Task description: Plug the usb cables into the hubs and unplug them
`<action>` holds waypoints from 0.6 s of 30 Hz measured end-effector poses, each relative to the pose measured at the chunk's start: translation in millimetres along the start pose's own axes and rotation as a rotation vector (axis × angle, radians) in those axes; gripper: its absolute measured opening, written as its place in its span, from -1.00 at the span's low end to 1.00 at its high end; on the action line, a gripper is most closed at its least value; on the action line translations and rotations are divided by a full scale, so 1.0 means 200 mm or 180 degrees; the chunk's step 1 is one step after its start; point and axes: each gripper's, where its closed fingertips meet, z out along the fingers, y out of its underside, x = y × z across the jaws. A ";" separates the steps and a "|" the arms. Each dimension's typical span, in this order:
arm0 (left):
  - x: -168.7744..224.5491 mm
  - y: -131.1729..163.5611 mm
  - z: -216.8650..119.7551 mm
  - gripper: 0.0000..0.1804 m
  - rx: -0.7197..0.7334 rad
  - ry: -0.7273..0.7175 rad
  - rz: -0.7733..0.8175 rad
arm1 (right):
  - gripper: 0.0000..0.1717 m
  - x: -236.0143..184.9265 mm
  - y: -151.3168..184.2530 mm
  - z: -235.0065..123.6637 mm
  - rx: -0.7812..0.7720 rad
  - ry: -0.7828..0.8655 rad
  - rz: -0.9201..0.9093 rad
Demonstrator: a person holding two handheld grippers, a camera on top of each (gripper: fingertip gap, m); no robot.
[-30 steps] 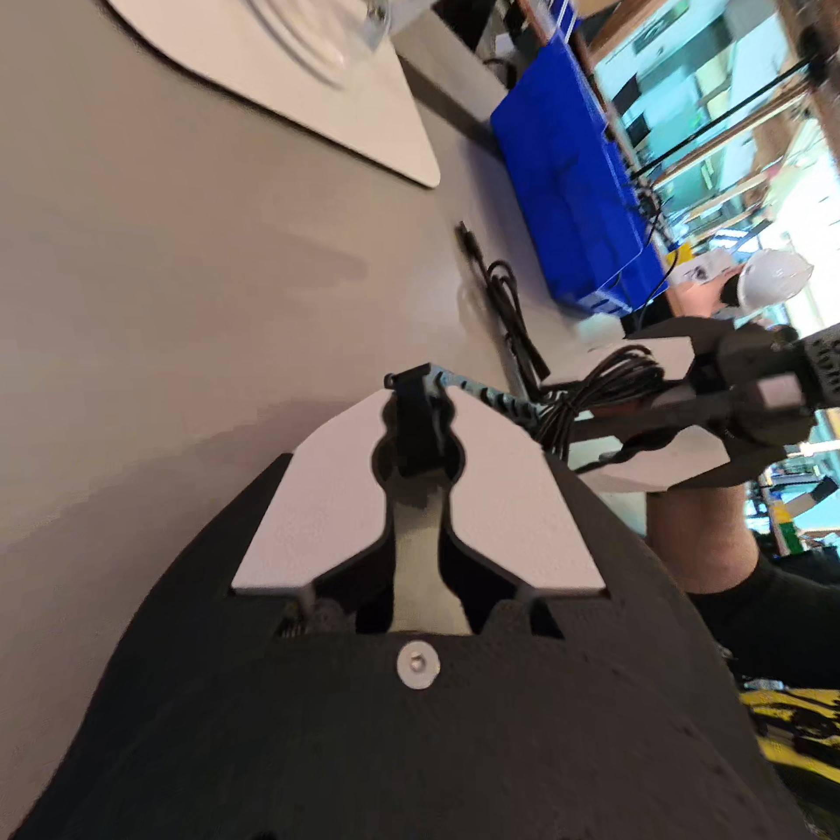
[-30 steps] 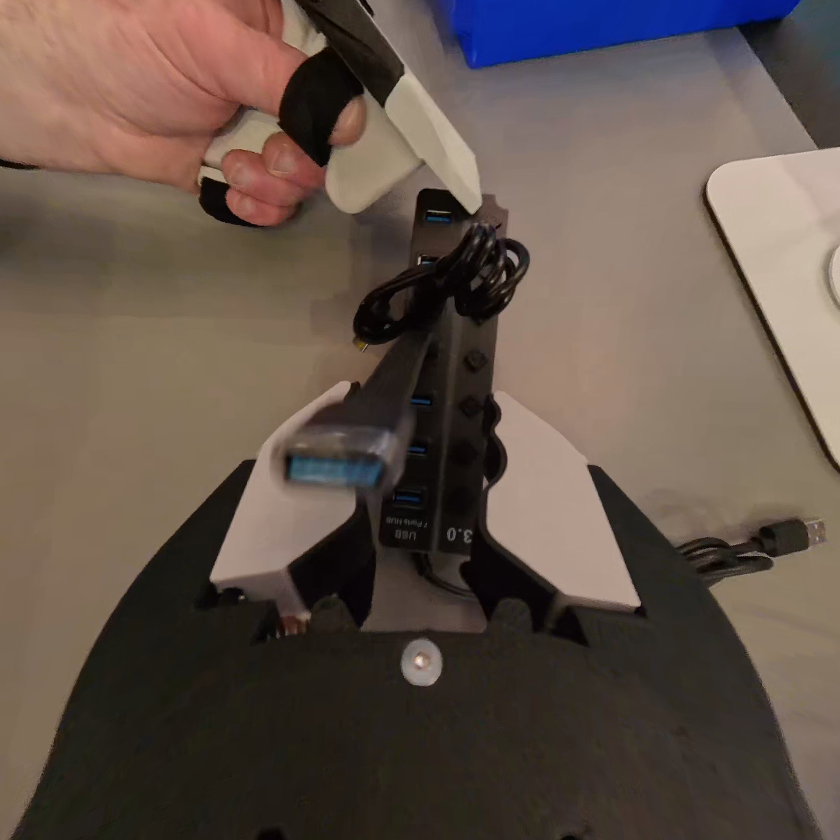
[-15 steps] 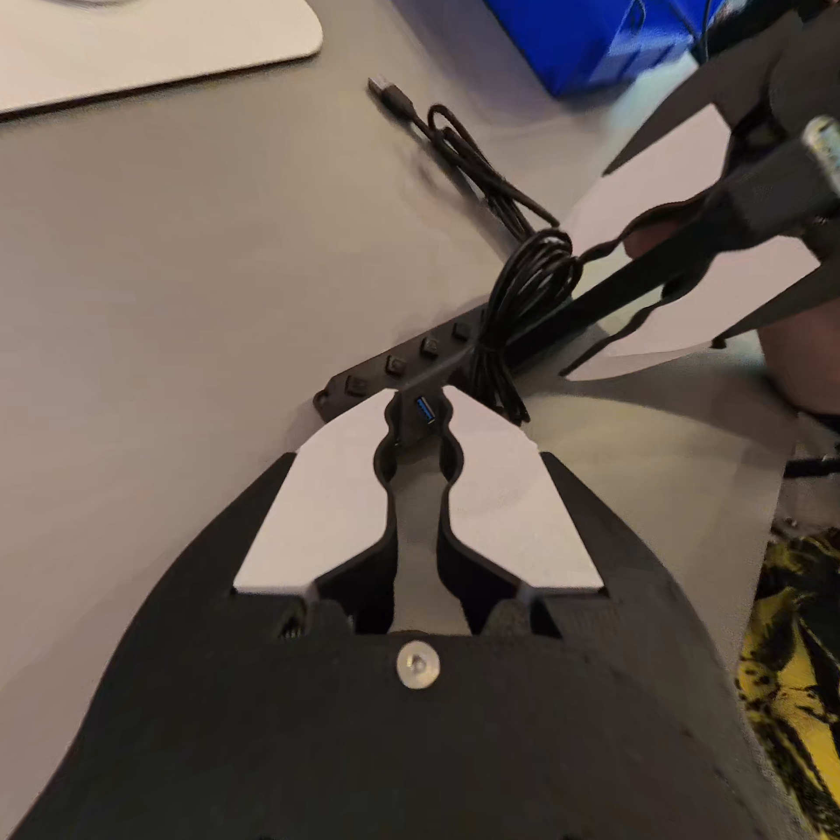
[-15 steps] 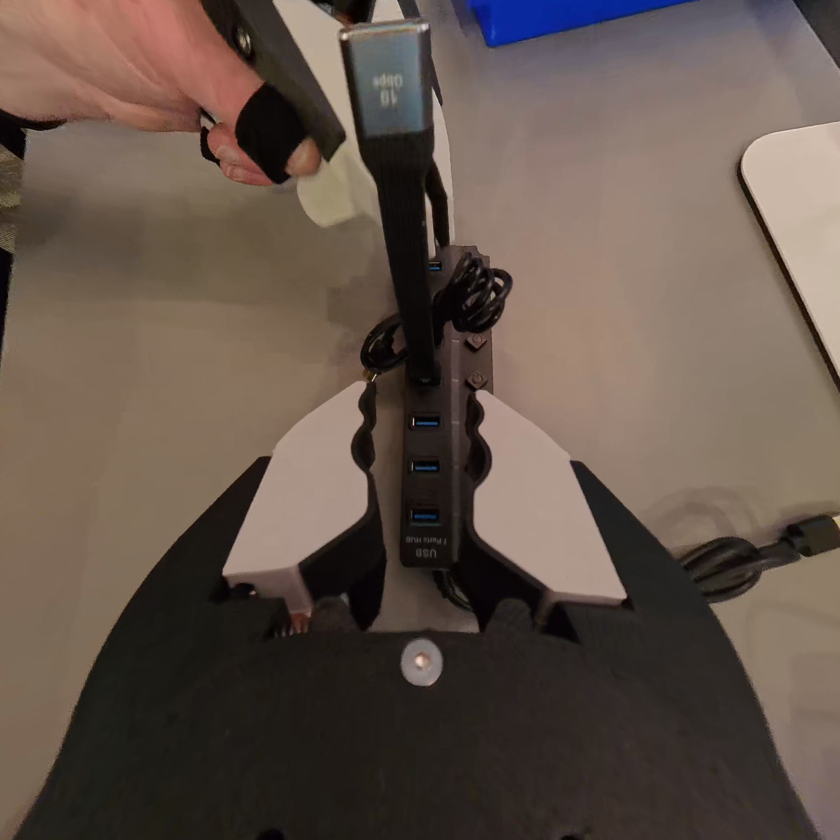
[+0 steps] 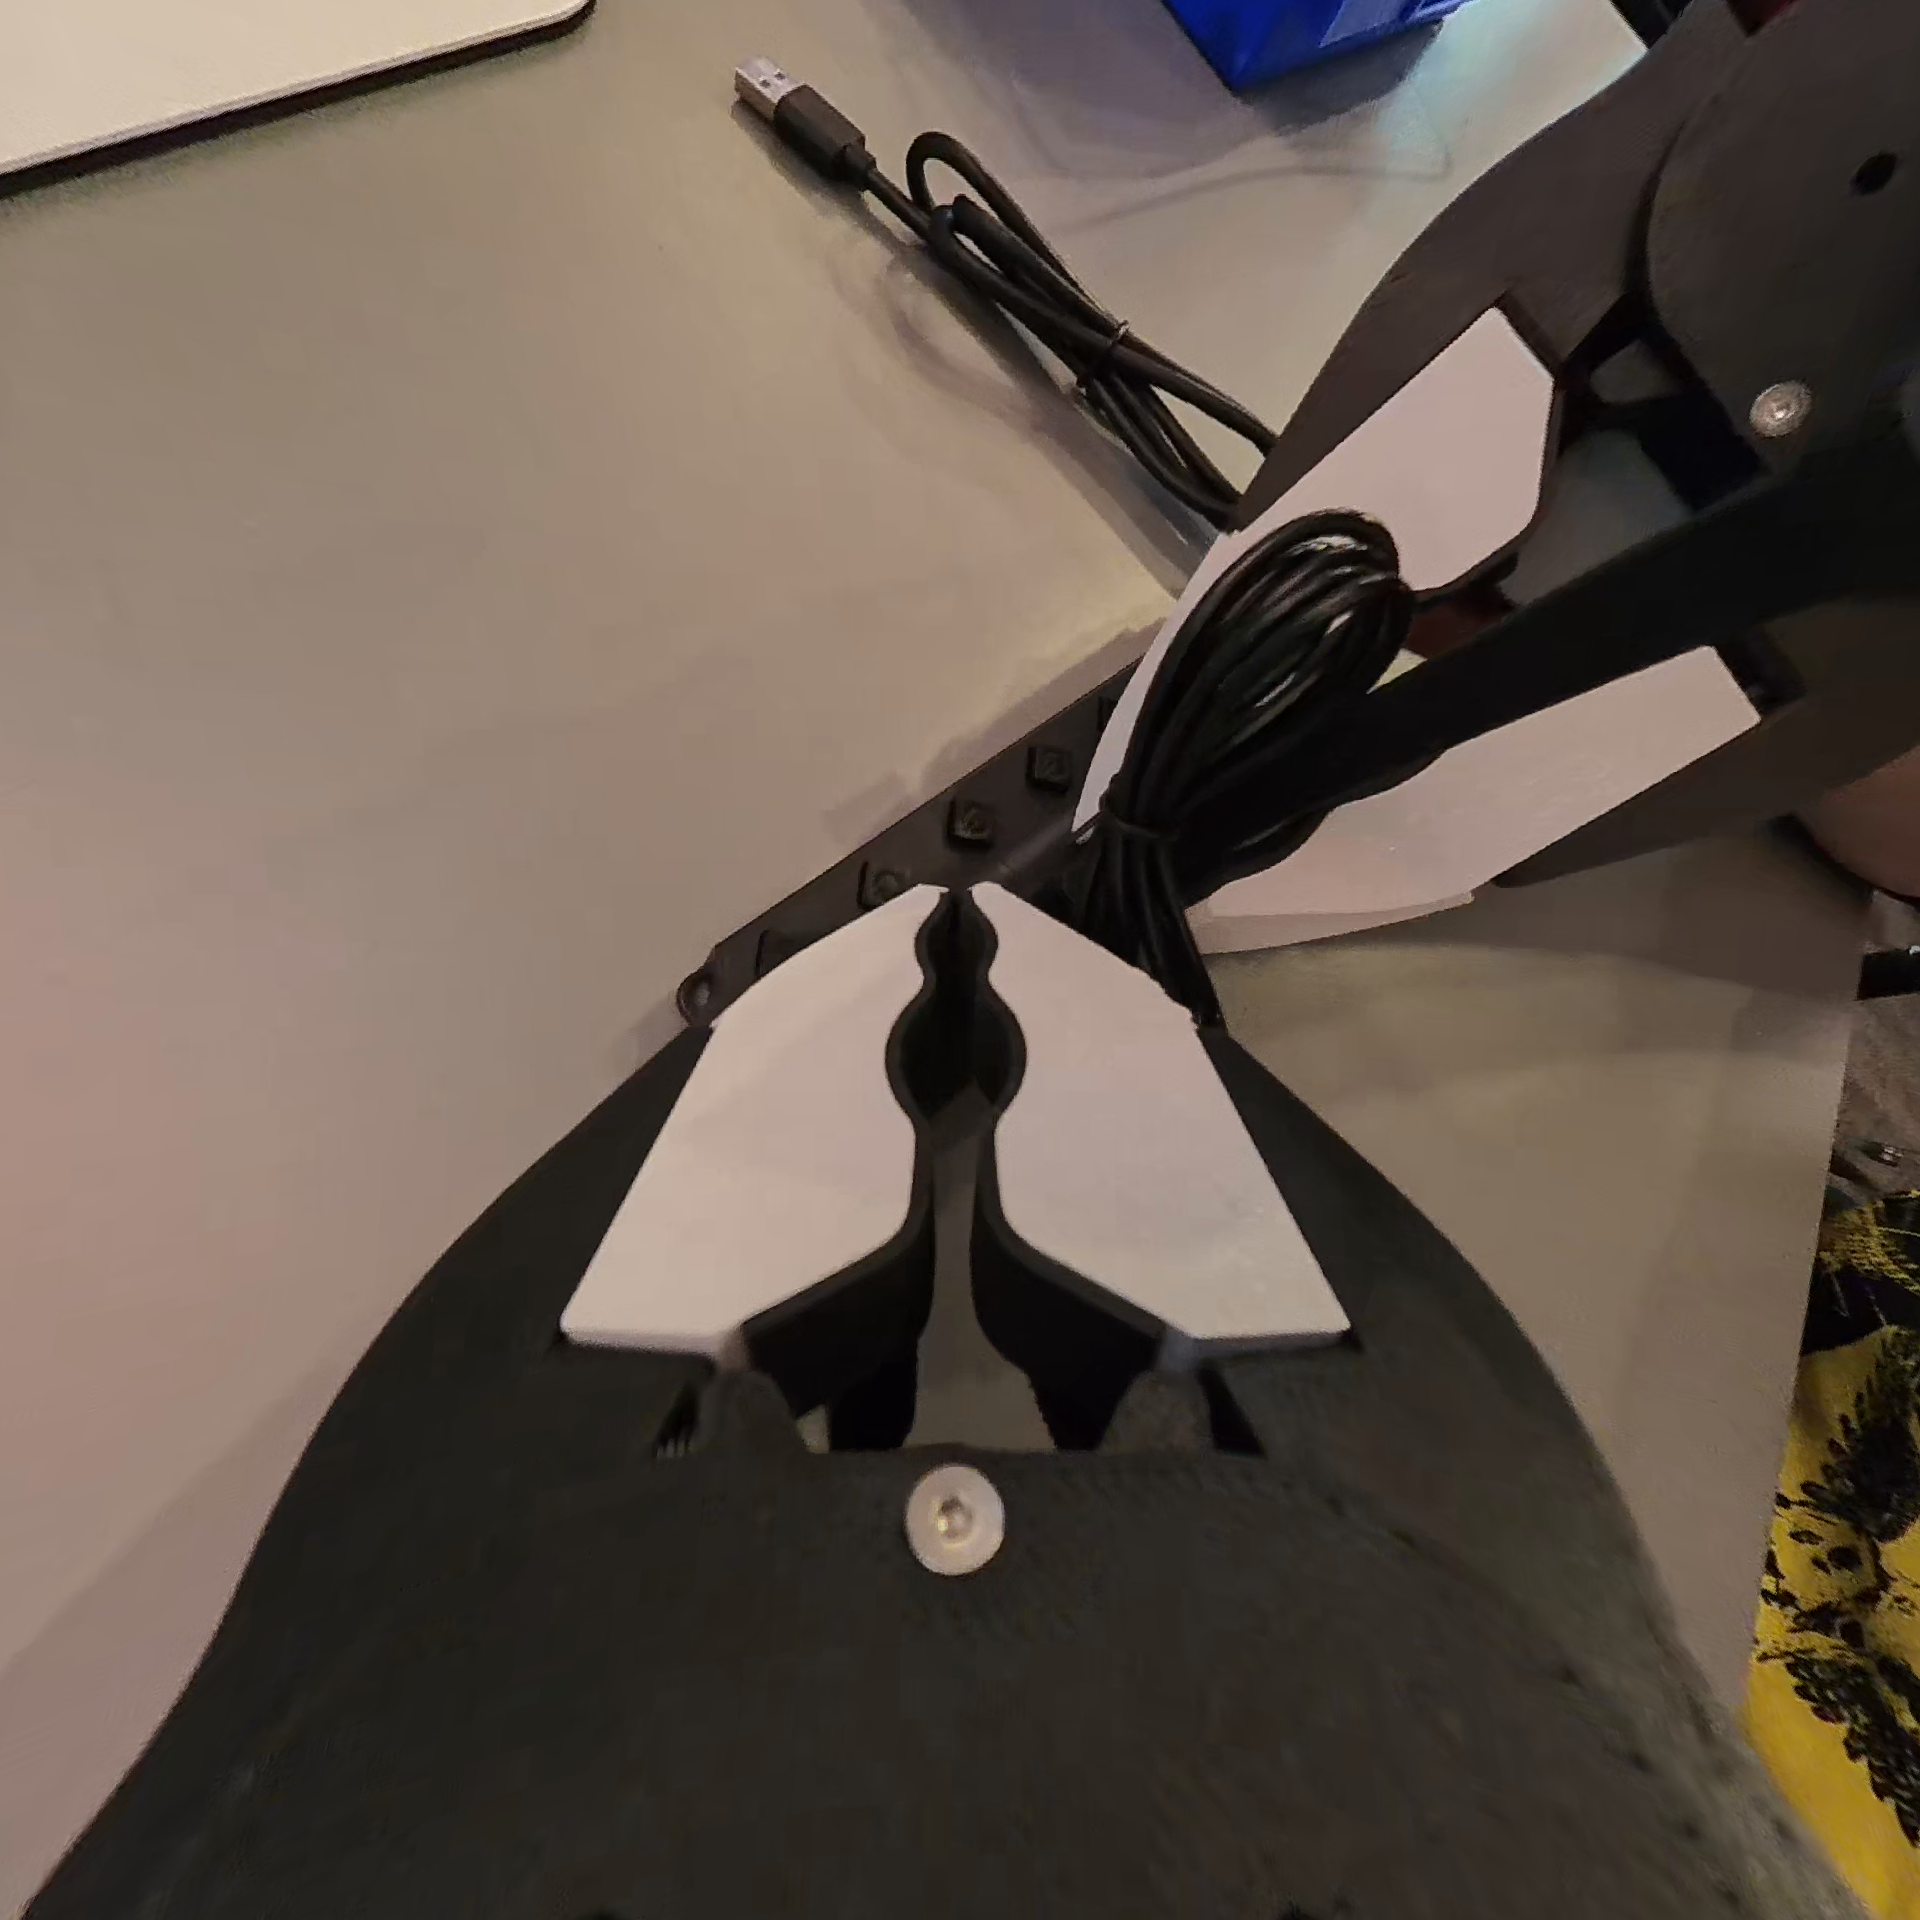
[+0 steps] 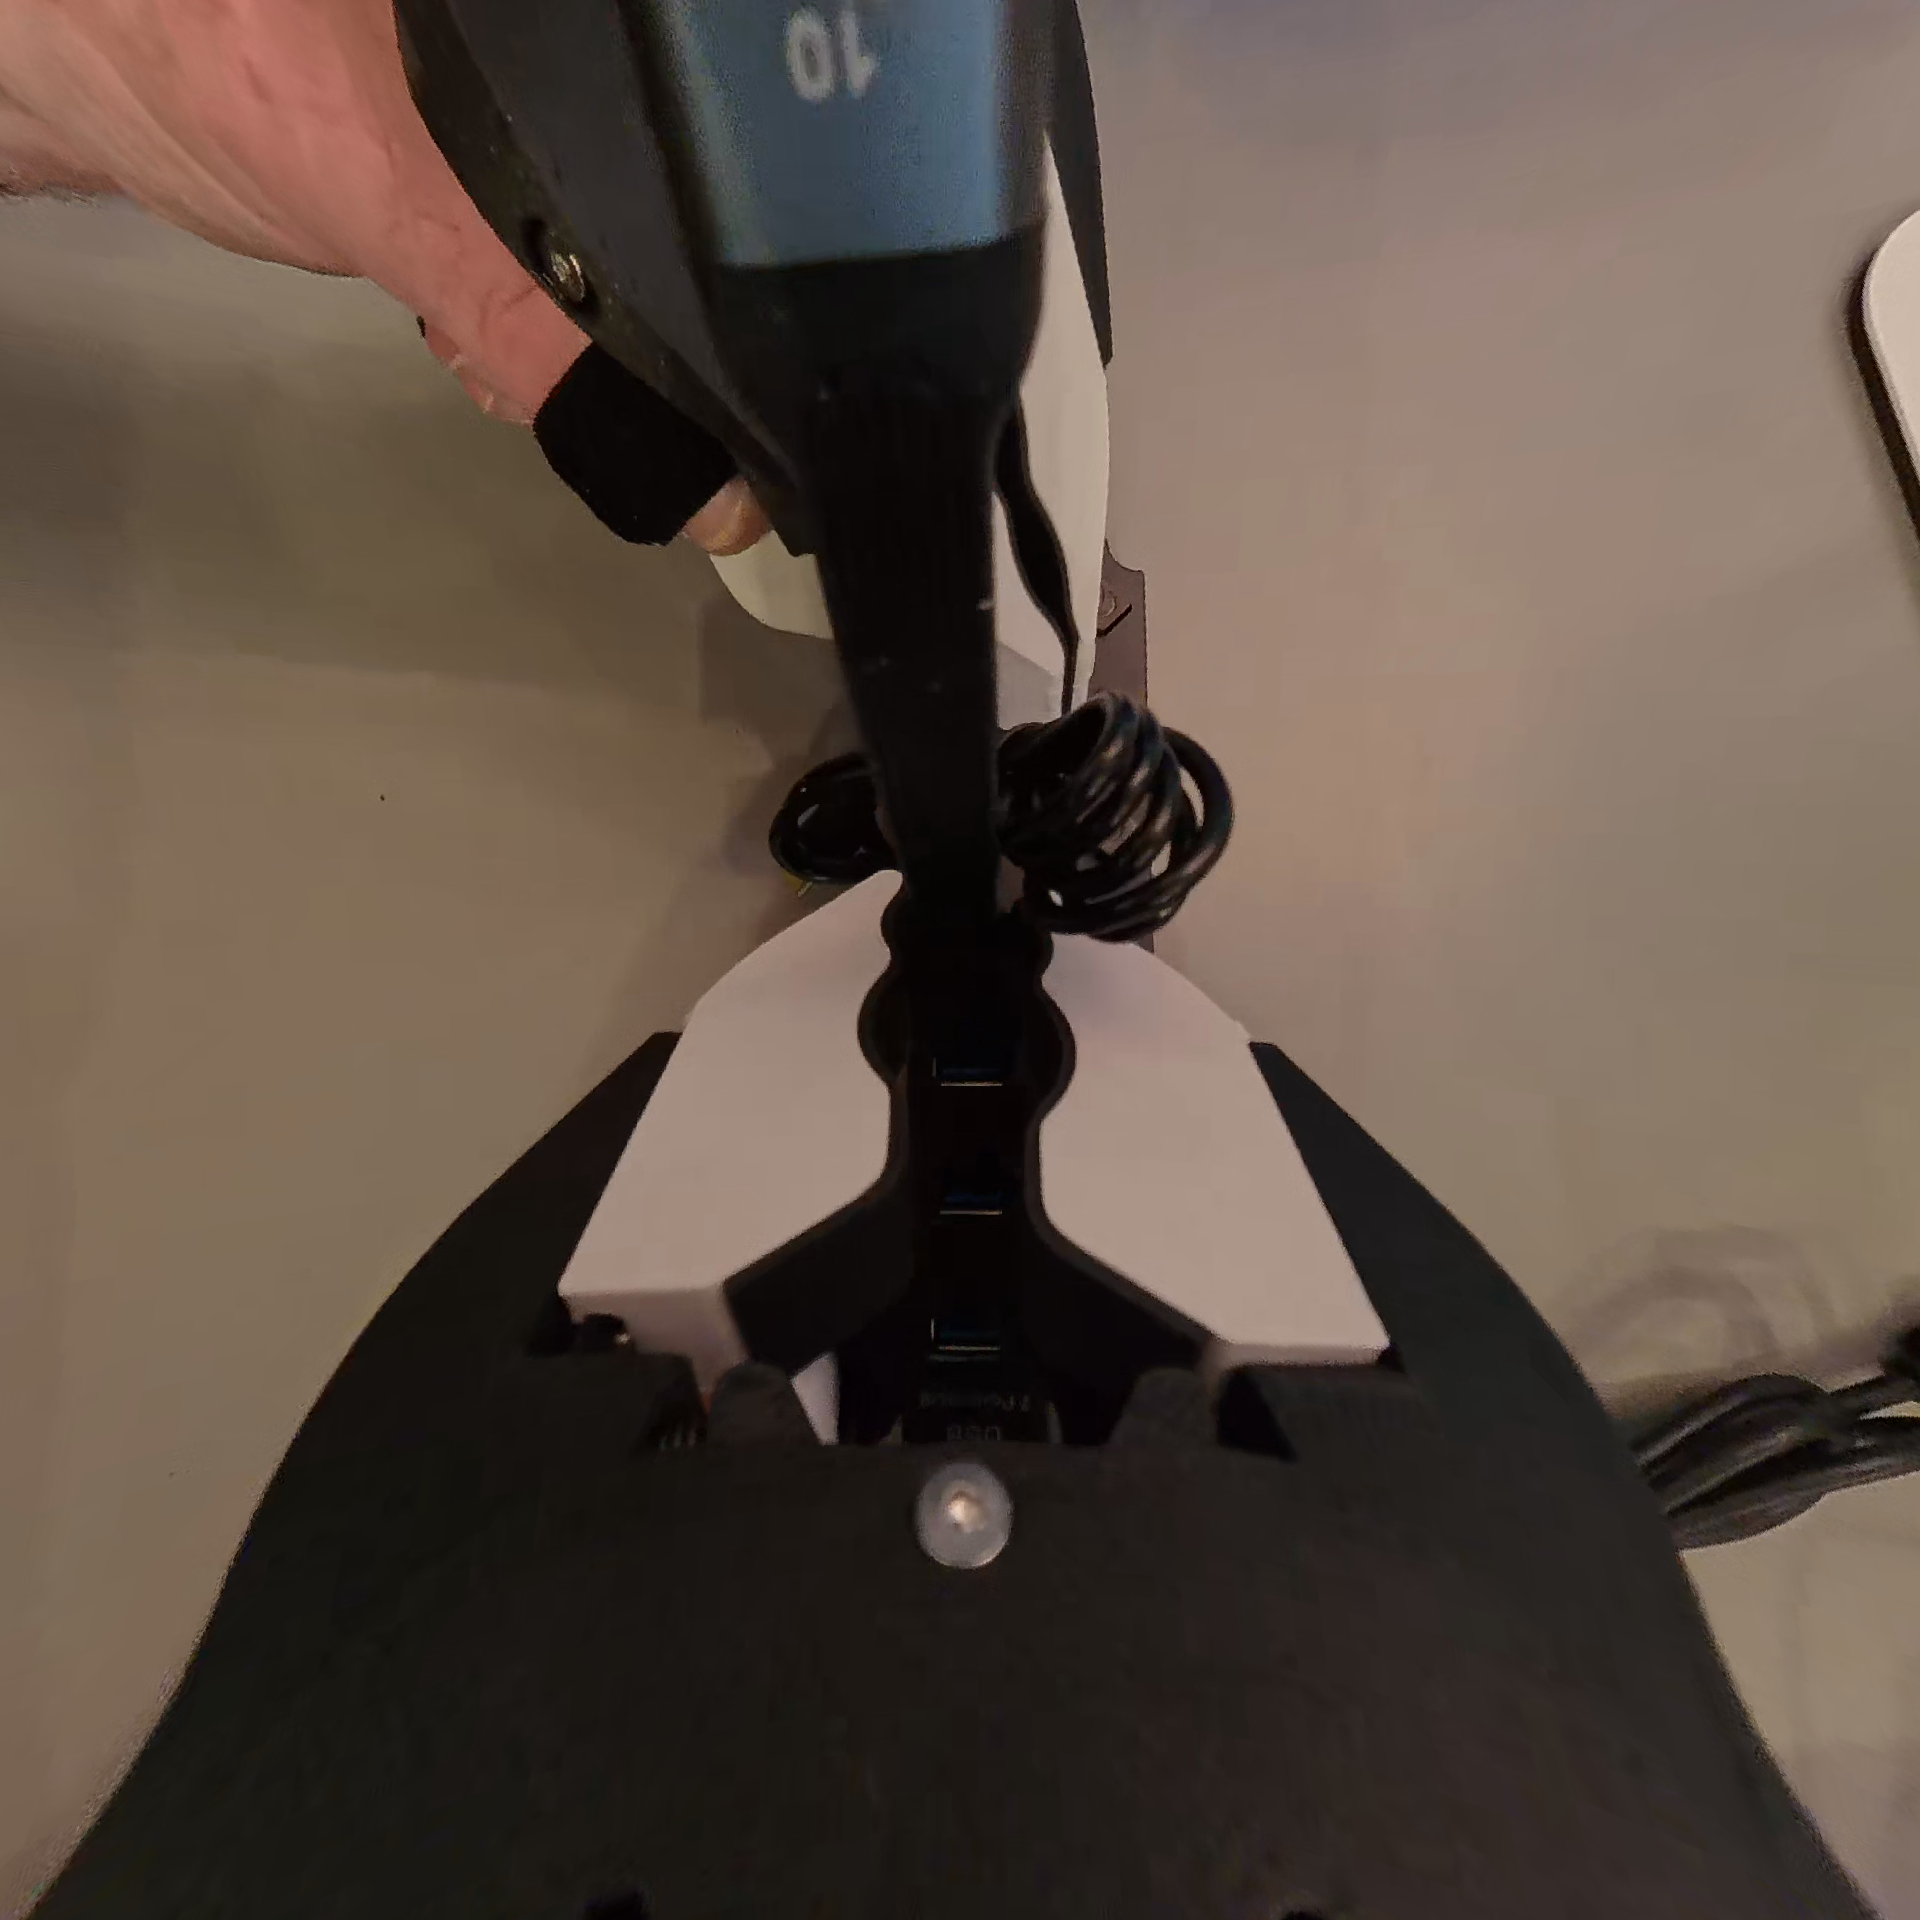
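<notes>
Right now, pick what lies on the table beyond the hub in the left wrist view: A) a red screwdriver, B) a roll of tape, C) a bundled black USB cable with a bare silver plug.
C: a bundled black cable with its silver plug unplugged lies on the grey table, beyond the black hub.

Hub (image 5: 966,821) half hidden under both grippers; blue bin (image 5: 1309,42) cut off at top edge

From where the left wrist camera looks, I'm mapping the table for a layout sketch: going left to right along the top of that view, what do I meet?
White mat → loose black USB cable with its silver plug toward the mat → blue bin → right gripper, reaching in from the right edge.
</notes>
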 end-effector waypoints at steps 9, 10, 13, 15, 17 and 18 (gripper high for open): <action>-0.10 -0.23 -0.39 -0.33 0.1043 -0.0163 -0.0305 | -0.82 0.03 -0.19 -0.24 0.0909 0.0057 -0.0045; -0.07 -0.27 -0.43 -0.25 0.1269 -0.0002 -0.0416 | -0.82 0.04 -0.24 -0.30 0.1152 -0.0001 0.0026; 0.06 -0.39 -0.54 -0.25 0.1817 0.0606 -0.0537 | -0.82 0.00 -0.36 -0.44 0.1743 -0.0374 0.0251; 0.11 -0.46 -0.61 -0.20 0.2091 0.0755 -0.0433 | -0.83 -0.02 -0.41 -0.50 0.2104 -0.0661 0.0481; 0.14 -0.49 -0.66 -0.15 0.2292 0.0910 -0.0303 | -0.83 0.00 -0.45 -0.58 0.2479 -0.0870 0.0686; 0.16 -0.49 -0.67 -0.13 0.2318 0.1015 -0.0310 | -0.83 0.00 -0.47 -0.63 0.2670 -0.0964 0.0765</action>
